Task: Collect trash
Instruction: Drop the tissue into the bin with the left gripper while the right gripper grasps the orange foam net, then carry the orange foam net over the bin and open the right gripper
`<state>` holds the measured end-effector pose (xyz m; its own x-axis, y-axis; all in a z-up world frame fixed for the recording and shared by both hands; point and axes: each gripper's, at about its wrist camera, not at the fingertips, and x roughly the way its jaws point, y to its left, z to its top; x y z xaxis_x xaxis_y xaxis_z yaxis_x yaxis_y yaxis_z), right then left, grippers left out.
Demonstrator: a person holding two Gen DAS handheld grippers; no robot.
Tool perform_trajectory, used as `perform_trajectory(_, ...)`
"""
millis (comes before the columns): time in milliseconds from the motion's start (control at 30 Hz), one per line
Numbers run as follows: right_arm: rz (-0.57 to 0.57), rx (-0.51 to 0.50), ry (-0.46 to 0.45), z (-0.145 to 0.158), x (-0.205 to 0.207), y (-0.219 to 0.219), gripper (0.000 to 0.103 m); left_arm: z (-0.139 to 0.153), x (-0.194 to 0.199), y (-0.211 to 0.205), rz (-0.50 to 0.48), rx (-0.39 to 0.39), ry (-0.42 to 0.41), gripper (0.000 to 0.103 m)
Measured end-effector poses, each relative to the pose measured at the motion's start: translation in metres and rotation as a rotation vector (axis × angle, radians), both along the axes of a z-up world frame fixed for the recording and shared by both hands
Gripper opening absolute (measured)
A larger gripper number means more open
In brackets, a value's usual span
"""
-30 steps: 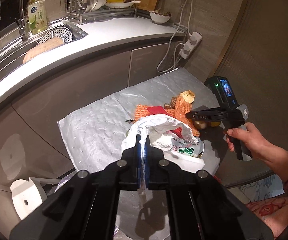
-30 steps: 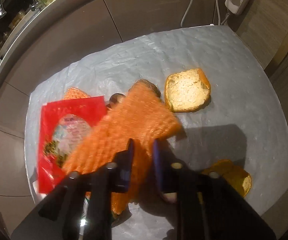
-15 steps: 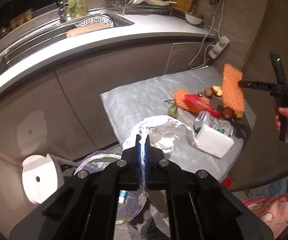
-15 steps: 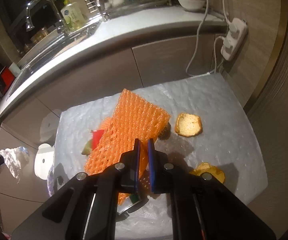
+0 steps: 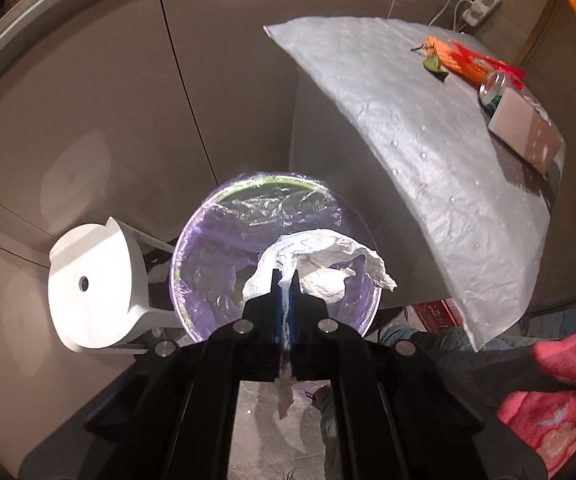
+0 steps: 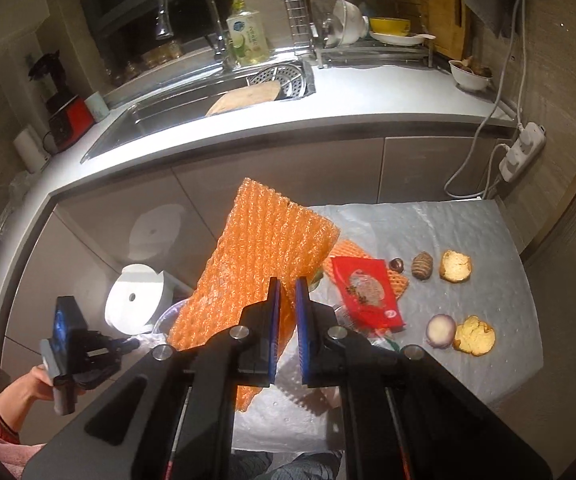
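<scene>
White crumpled tissue [image 5: 320,268] is what I am pinching in the left gripper [image 5: 285,280], its fingers pressed together on a thin fold, and it is hanging right over the mouth of the purple-lined trash bin [image 5: 207,240] on the floor, left of the table. I am judging this piece as about to drop but not yet released.

Orange foam fruit netting [image 6: 255,264] is being carried by the right gripper [image 6: 285,292], fingers squeezing its near edge, the sheet lifted clear of the padded table cover [image 6: 468,232].

Plenty is waiting on the table: a red snack wrapper [image 6: 368,292] lying on a second orange net [image 6: 348,250], a chestnut [image 6: 396,266], a brown shell-like lump [image 6: 422,266], two bread chunks [image 6: 455,266], half a red onion [image 6: 440,330], and, in the left view, a can [image 5: 492,88] and a pale carton [image 5: 526,132]. So I am reckoning the job as early.

Hard to read: the bin's contents are blurring behind glossy liner, with only hints of green; the netting is hiding most of the bin in the right view; the can is half covered by the carton. The orange streak at the far right edge of the left view is too cut off for me to name.
</scene>
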<state>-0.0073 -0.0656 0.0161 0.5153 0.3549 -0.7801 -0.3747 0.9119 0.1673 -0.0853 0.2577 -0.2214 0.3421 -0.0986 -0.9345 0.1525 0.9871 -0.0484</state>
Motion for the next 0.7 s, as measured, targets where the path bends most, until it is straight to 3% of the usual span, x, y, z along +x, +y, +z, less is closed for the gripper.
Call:
perform_trajectory(333, 0.075, -0.085, 0.033, -0.002, -0.038, 0.064, 0.009, -0.087, 0.016, 0.003, -0.058, -0.029, 0.1, 0.007)
perform_trajectory(367, 0.08, -0.091, 0.035, -0.002, -0.04, 0.069, 0.009, -0.091, 0.017, 0.002, -0.059, -0.03, 0.106, 0.013)
perform_trajectory(467, 0.094, -0.102, 0.036, -0.003, -0.045, 0.08, 0.009, -0.096, 0.017, 0.0, -0.06, -0.017, 0.093, 0.053)
perform_trajectory(700, 0.135, -0.101, 0.054, -0.012, -0.049, 0.102, 0.009, -0.077, 0.012, 0.0, -0.076, -0.026, 0.049, 0.057)
